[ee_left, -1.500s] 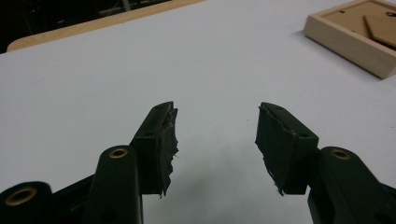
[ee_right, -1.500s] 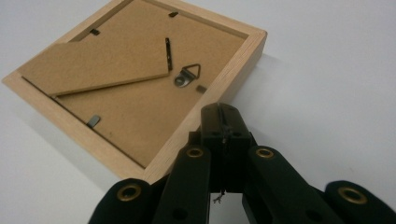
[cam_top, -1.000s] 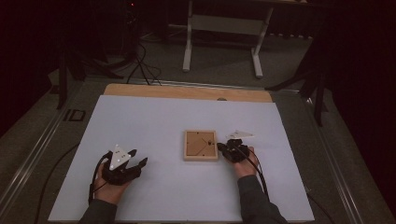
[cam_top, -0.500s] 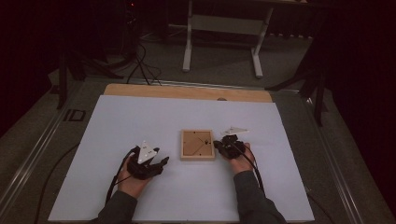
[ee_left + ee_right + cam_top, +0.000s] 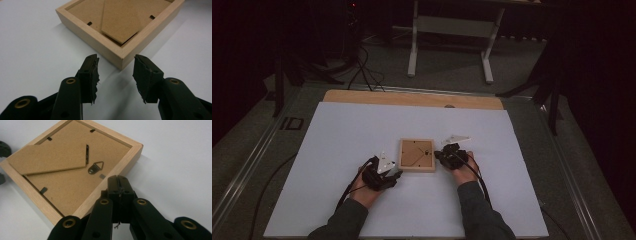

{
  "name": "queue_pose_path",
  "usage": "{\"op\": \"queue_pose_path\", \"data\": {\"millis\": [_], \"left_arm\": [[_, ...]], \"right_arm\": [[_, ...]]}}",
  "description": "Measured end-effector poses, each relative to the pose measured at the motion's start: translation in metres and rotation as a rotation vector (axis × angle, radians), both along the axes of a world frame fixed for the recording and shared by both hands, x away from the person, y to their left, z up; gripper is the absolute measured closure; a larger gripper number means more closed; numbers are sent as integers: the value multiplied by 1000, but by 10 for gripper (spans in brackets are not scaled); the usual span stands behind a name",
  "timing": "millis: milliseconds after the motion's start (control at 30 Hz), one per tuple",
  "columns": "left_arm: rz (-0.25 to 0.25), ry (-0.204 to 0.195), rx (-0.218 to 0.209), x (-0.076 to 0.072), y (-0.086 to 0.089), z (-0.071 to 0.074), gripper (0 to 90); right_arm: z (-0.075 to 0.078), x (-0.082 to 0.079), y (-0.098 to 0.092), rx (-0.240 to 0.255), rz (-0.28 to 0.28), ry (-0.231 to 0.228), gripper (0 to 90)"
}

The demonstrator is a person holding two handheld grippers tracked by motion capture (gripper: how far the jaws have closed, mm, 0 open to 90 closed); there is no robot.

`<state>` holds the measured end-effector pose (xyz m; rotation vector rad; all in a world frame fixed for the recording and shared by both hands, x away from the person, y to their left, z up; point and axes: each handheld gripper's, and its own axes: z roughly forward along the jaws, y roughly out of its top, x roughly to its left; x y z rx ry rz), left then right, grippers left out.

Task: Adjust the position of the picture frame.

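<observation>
White counter (image 5: pixel 337 150) spread wide, and near its middle lies the wooden picture frame (image 5: pixel 417 155), face down, brown backing board (image 5: pixel 75 182) up. The fold-out stand flap (image 5: pixel 50 160) lies across that backing, a small metal hanger (image 5: pixel 96 167) just beside it. Left tool (image 5: pixel 116 75) sits at the frame's near left corner, jaws spread apart, gripping nothing. Right tool (image 5: pixel 119 185) presses against the frame's right edge, jaws closed together, nothing visibly between them.

so that's one wooden picture frame (image 5: pixel 417 155) lying face down, two grippers, left (image 5: pixel 388 174) and right (image 5: pixel 446 156), one white table (image 5: pixel 337 140).
</observation>
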<state>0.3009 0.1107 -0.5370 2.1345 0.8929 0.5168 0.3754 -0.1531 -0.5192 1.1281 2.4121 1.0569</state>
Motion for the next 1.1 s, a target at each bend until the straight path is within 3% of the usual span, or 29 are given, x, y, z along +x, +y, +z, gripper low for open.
{"op": "queue_pose_path", "data": {"millis": [200, 467, 833, 1100], "left_arm": [[6, 31, 1, 2, 2, -1, 593], [18, 25, 25, -6, 4, 0, 623], [76, 1, 60, -14, 14, 1, 630], [86, -7, 53, -15, 13, 0, 631]], "right_arm": [[1, 0, 9, -11, 16, 1, 899], [1, -2, 13, 1, 30, 14, 900], [1, -8, 28, -2, 75, 9, 899], [1, -9, 28, 0, 72, 6, 899]]}}
